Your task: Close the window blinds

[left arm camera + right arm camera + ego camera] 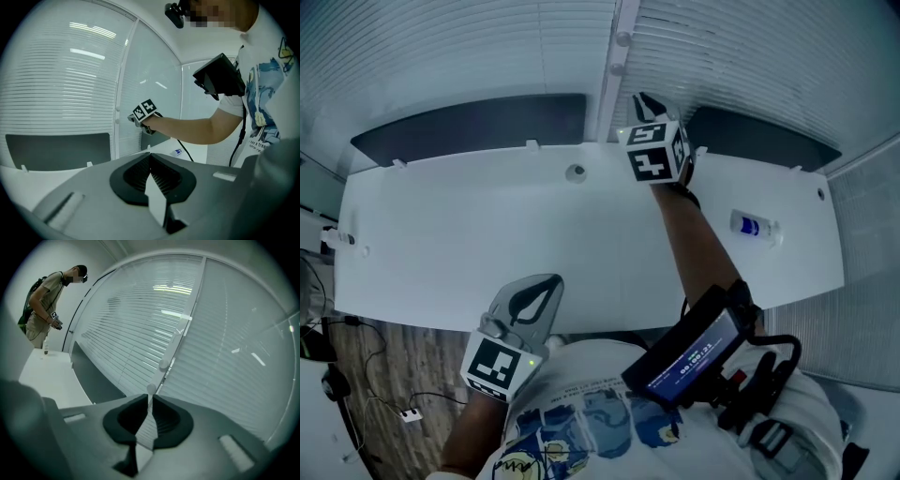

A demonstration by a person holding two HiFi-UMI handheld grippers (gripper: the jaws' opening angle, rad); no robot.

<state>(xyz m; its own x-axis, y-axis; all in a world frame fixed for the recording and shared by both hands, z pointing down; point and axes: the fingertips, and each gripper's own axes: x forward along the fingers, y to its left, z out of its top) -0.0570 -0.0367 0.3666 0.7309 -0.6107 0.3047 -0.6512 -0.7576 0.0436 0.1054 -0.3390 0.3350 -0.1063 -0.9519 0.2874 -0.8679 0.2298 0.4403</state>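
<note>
At twelve o'clock the right gripper (pixel 150 400) pinches the blind's beaded cord (pixel 151 389); a steady pull along it should come next.

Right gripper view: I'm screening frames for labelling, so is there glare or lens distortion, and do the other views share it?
Right gripper view: streaks of reflected light lie across the blinds, the window frame bows with the fisheye, and the corners are black. Left gripper view: the same streaks and dark rim. Head view: no streaks, even bluish light, the desk edges curve.
</note>
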